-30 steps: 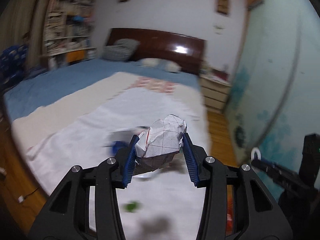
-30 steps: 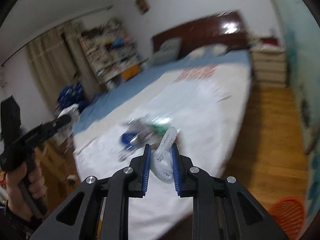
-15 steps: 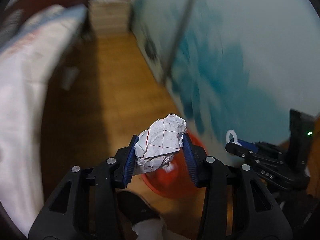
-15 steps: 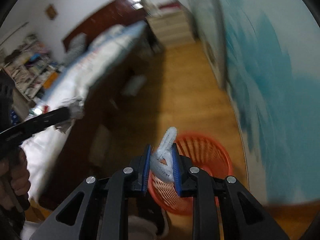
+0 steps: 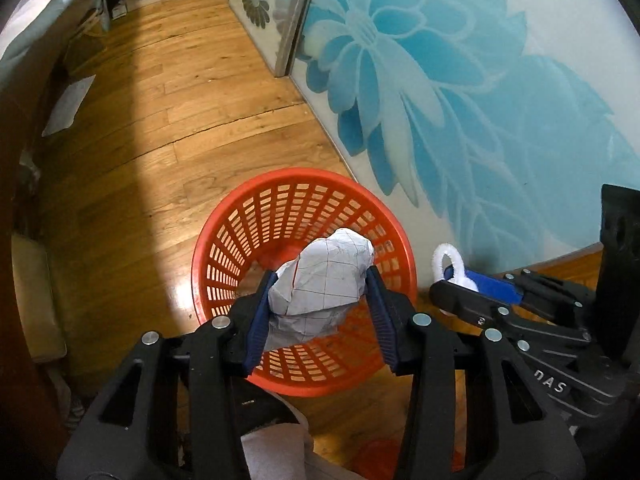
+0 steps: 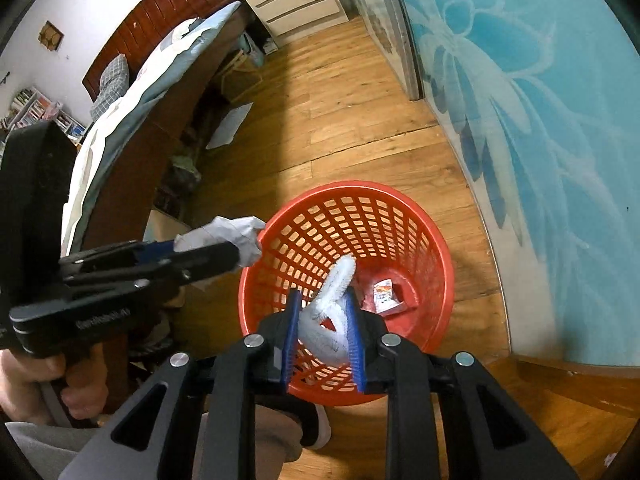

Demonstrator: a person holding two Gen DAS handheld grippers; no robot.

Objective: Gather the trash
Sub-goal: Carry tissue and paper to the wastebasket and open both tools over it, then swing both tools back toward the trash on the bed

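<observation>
An orange mesh basket stands on the wooden floor by the blue flowered wall; it also shows in the right wrist view. My left gripper is shut on a crumpled ball of grid paper and holds it over the basket; the paper ball also shows at the basket's left rim in the right wrist view. My right gripper is shut on a bent white fuzzy pipe cleaner above the basket's near side. A small wrapper lies inside the basket.
The bed with its wooden frame runs along the left. A white nightstand stands at the far end. A sheet of paper lies on the floor beside the bed. The glass door with a blue flower is at the right.
Both grippers swung from the bed to the floor side and now hold their trash above the orange basket. Both stay shut on the same items.
</observation>
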